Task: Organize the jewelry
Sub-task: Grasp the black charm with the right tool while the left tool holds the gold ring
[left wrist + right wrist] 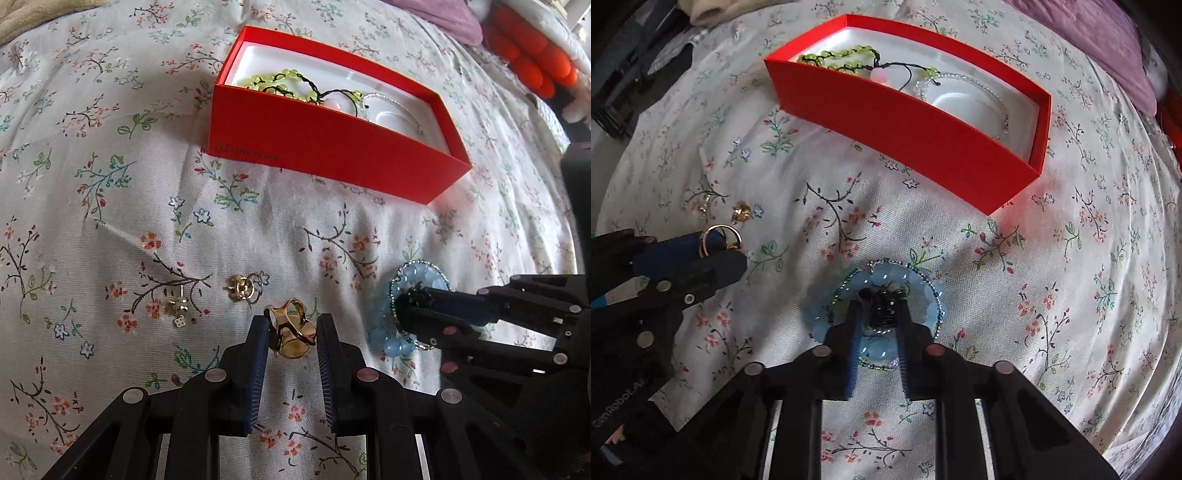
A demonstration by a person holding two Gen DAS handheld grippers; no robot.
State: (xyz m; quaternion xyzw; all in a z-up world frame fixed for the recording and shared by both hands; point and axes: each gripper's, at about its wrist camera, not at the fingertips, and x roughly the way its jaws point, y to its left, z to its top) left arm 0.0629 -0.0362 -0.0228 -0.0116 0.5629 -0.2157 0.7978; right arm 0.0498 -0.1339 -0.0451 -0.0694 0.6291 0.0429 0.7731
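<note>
Jewelry partly sorted: a green bead string (834, 57) and a clear bead bracelet (964, 79) already lie inside the red box (332, 155), my landmark on the flowered bedspread (110, 166). Nearer to me than the box, my left gripper (291, 332) pinches a gold ring (291, 328), and to its right my right gripper (879, 314) stands narrowly parted over the dark charm (884, 306) in the middle of a blue bead bracelet (923, 295); whether it grips, I cannot tell. I judge four pieces left, counting the gold flower earring (245, 288) and small stud (179, 308) beside the ring.
</note>
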